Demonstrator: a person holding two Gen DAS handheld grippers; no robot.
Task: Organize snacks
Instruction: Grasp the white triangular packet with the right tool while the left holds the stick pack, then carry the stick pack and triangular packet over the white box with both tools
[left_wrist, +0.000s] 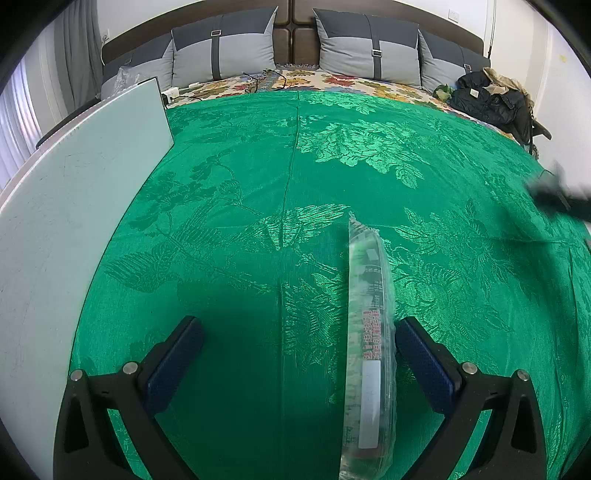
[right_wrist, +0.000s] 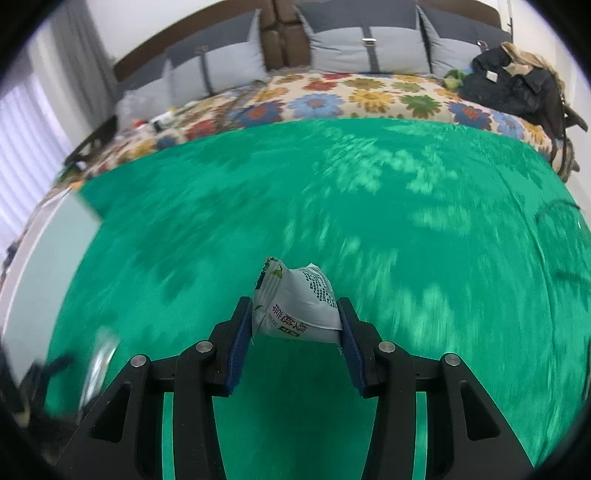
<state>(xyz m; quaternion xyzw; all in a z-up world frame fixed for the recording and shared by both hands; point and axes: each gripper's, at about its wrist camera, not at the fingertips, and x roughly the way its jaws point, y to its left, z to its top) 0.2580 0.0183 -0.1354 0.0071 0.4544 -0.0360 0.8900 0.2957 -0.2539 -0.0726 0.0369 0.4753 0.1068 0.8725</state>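
In the left wrist view a long clear snack packet (left_wrist: 369, 332) with red print stands on its edge between the fingers of my left gripper (left_wrist: 299, 332), close to the right finger (left_wrist: 424, 365). The jaws are wide open and do not squeeze it. In the right wrist view my right gripper (right_wrist: 293, 328) is shut on a small white snack pouch (right_wrist: 295, 302) with green leaf print, held above the green cloth (right_wrist: 332, 203). The right gripper shows as a dark blur at the right edge of the left wrist view (left_wrist: 557, 192).
A pale board (left_wrist: 74, 192) lies at the left on the green cloth (left_wrist: 258, 166). Behind are a flowered bedspread (right_wrist: 332, 96), grey pillows (left_wrist: 369, 48) and a dark jacket (left_wrist: 491, 96) at the back right. The clear packet shows as a blur at lower left of the right wrist view (right_wrist: 99, 365).
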